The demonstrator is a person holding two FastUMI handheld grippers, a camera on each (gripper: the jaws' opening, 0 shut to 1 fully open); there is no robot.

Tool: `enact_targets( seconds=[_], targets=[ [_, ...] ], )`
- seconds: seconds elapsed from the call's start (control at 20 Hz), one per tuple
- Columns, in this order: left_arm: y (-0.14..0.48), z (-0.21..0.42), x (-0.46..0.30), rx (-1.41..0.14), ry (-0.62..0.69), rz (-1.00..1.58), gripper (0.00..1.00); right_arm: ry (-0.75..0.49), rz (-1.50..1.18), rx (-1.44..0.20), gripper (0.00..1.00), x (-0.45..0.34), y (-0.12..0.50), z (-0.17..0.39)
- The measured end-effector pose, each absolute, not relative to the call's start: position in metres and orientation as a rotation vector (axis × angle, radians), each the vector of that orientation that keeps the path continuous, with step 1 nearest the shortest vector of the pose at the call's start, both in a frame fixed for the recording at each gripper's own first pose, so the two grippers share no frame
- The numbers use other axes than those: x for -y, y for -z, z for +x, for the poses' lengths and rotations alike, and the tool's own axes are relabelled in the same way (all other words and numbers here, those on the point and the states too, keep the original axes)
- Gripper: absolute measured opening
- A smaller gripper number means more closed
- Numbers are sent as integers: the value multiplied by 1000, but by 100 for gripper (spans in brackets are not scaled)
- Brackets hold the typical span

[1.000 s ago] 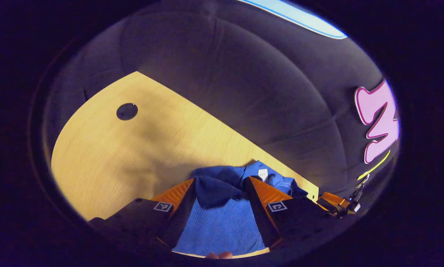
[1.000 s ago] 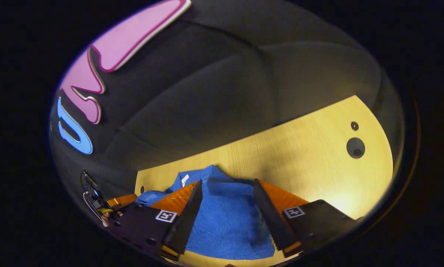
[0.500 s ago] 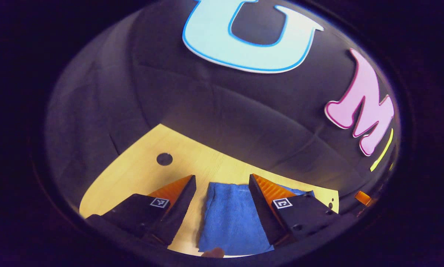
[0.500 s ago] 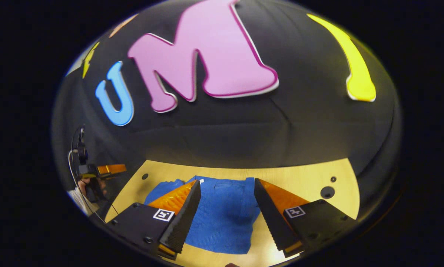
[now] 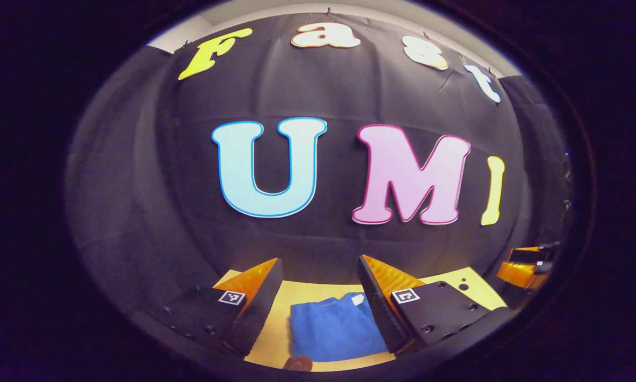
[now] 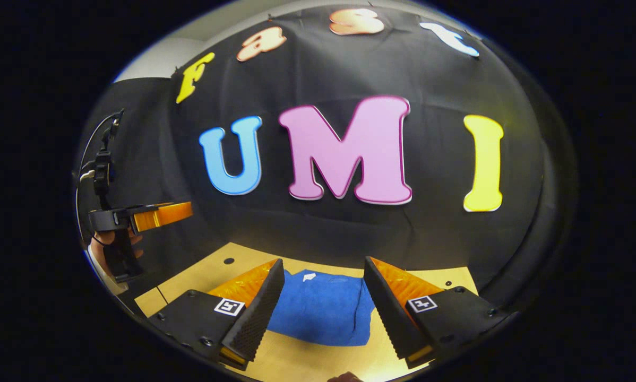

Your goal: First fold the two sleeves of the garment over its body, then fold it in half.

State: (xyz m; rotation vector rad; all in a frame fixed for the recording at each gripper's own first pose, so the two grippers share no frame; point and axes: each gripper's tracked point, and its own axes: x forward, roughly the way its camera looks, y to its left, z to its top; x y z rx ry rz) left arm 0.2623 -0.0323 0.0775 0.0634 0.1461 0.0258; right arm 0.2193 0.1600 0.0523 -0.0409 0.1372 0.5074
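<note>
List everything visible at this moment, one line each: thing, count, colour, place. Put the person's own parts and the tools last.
garment: one, blue, folded into a compact rectangle, lying flat on the table.
tag: one, white, on the garment's far edge.
table: one, light wood, under the garment, with small round holes near its far edge.
booth wall: one, black cloth, behind the table.
hand: one, at the left edge of the right gripper view, holding the left tool.
left tool: one, black with orange fingers, open, raised above the garment.
right tool: one, black with orange fingers, open, raised above the garment.
</note>
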Motion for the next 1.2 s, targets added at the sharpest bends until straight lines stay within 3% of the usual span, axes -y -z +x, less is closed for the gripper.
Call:
enact_targets(
  seconds=[0.35, 0.5, 0.7, 1.0, 1.05, 1.15, 1.2],
  targets=[
    [-80, 118, 69, -84, 90, 165, 81, -316, -53, 42, 95, -135, -102, 89],
    [-75, 67, 81, -59, 106, 185, 81, -326, -30, 41, 95, -139, -105, 41],
    [-80, 25, 89, -70, 97, 90, 81, -333, -43, 85, 95, -133, -127, 15],
    [-101, -1, 85, -22, -26, 57, 81, -408, -46, 128, 95, -129, -152, 6],
    [-101, -1, 93, -10, -14, 51, 80, -424, -45, 129, 90, -128, -154, 3],
    [-107, 6, 100, 31, -22, 66, 81, -408, -46, 144, 95, -118, -159, 7],
    [-102, 6, 99, 16, -44, 76, 81, -391, -50, 139, 86, -110, -155, 8]
  ],
)
